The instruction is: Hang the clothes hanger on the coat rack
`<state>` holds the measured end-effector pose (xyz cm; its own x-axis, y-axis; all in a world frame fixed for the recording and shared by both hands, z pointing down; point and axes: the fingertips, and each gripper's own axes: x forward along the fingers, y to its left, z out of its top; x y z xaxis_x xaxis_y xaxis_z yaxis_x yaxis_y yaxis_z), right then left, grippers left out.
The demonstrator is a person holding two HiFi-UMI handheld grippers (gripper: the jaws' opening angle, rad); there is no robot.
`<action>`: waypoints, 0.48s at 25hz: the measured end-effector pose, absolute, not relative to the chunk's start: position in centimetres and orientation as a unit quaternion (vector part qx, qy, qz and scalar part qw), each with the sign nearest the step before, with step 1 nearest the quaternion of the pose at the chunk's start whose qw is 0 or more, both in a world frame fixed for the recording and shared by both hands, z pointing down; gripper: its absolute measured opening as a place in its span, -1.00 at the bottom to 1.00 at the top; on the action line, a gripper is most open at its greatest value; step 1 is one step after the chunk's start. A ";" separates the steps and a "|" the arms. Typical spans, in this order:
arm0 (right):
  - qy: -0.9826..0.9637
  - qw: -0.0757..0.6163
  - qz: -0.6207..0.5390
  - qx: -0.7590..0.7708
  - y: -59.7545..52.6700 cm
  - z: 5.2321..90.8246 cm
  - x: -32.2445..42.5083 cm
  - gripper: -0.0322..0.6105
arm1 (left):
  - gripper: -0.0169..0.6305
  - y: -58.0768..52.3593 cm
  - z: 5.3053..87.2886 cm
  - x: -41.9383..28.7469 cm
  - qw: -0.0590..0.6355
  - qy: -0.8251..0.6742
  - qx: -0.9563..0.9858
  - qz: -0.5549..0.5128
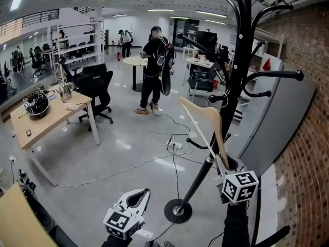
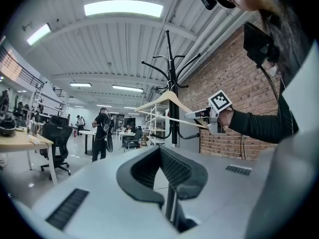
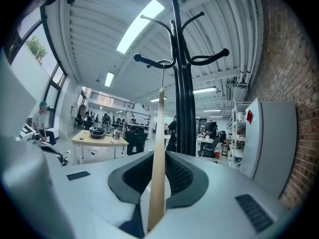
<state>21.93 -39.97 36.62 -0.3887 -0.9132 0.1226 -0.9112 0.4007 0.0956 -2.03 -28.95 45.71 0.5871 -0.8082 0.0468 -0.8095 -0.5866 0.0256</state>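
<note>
The black coat rack (image 1: 232, 94) stands at the right, its round base (image 1: 178, 210) on the floor. My right gripper (image 1: 222, 161) is shut on the lower end of a wooden clothes hanger (image 1: 203, 118), which leans up and to the left beside the pole. In the right gripper view the hanger (image 3: 157, 148) runs up between the jaws, and its metal hook (image 3: 163, 63) is level with a knobbed rack arm (image 3: 149, 61); whether it rests there I cannot tell. My left gripper (image 1: 139, 195) is low at the bottom centre, fingertips together, holding nothing.
A brick wall (image 1: 308, 153) and a grey cabinet (image 1: 288, 117) close off the right side behind the rack. Cables and a power strip (image 1: 175, 144) lie on the floor. A wooden desk (image 1: 46, 120), a black office chair (image 1: 97, 84) and a standing person (image 1: 153, 71) are further off.
</note>
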 end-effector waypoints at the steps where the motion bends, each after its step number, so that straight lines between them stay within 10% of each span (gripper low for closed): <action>1: -0.832 0.075 -0.005 0.550 -40.0 36.6 22.0 -0.75 | -0.92 -28.9 45.7 -2.0 0.022 -0.454 0.891 0.015; 12: -0.825 0.032 -0.027 0.563 -37.5 34.1 21.4 -0.43 | -0.92 -26.8 45.2 -4.3 0.020 -0.449 0.893 0.003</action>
